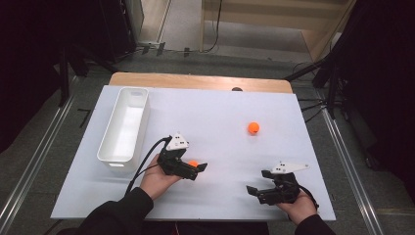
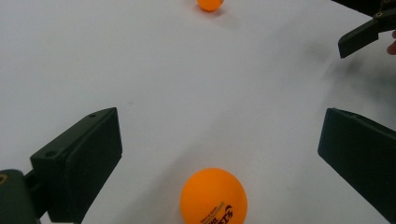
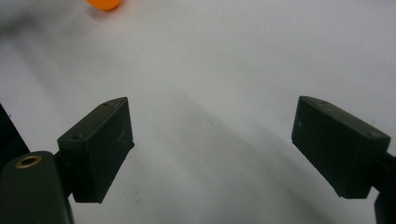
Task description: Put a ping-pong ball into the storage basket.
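grey carpeted floor and dark stands surround a wooden table covered by a flat white board (image 1: 220,112), seen from above with a person's dark sleeves coming in at the near edge. on the left part of the board a long white plastic bin (image 1: 124,128) lies with its length running from near to far. the left gripper (image 1: 195,170), black with a grey three-cornered plate on top and a cable trailing toward the near edge, is held just right of the bin's near end; its jaws are spread wide apart, and a small orange ping-pong ball (image 2: 214,196) with dark printed lettering sits on the board between them, touching neither jaw in the left gripper view. in the high view this ball (image 1: 193,163) shows as a small orange spot beside the gripper's tip. a second orange ball (image 1: 253,128) rests alone farther off and to the right, well apart from both grippers; it shows at the top edge of the left gripper view (image 2: 209,4) and at the top left of the right gripper view (image 3: 104,3). the right gripper (image 1: 258,182) is held low at the near right of the board, its jaws also spread wide with bare white board between them.
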Demonstrator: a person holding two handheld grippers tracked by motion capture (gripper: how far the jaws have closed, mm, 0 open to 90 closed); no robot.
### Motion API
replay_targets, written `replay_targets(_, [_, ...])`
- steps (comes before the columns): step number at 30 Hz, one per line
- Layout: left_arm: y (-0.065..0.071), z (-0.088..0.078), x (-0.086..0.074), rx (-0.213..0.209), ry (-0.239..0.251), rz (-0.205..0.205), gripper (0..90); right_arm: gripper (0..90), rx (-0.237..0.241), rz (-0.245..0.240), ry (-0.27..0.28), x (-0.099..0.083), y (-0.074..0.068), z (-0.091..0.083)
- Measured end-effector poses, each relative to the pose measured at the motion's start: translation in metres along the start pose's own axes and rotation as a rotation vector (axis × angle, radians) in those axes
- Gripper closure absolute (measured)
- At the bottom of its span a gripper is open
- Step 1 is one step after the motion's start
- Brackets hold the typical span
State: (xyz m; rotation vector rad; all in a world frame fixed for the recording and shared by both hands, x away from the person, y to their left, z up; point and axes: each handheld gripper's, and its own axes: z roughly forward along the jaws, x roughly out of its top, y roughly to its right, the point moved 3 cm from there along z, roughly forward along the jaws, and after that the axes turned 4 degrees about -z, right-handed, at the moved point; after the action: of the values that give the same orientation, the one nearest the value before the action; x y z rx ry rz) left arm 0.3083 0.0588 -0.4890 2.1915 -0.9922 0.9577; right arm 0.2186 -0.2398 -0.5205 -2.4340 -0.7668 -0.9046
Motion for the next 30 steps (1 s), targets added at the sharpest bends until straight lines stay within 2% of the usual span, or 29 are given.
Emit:
replay_targets(2, [0.0, 0.0, -0.001, 0.001, -0.013, 0.007, 0.0, 11.3, -0.003, -0.001, 0.001, 0.0, 0.0, 0.0])
replay_targets(12, [-0.001, 0.003, -0.005, 0.005, -0.017, 0.014, 0.0, 11.2, -0.001, -0.001, -0.007, 0.0, -0.001, 0.0])
replay_targets(17, [-0.005, 0.005, -0.011, -0.01, -0.022, -0.026, 0.0, 11.2, -0.002, -0.005, -0.01, -0.001, -0.001, 0.001])
replay_targets(21, [-0.006, 0.009, -0.018, 0.007, -0.036, -0.012, 0.0, 11.2, -0.007, -0.005, -0.01, -0.001, -0.001, 0.001])
replay_targets(24, [-0.008, 0.015, -0.025, 0.041, -0.09, 0.027, 0.0, 11.2, -0.005, -0.004, -0.009, -0.001, -0.001, 0.001])
replay_targets(30, [-0.009, 0.022, -0.035, 0.05, -0.141, 0.024, 0.0, 11.3, -0.002, -0.002, -0.009, 0.0, -0.002, 0.001])
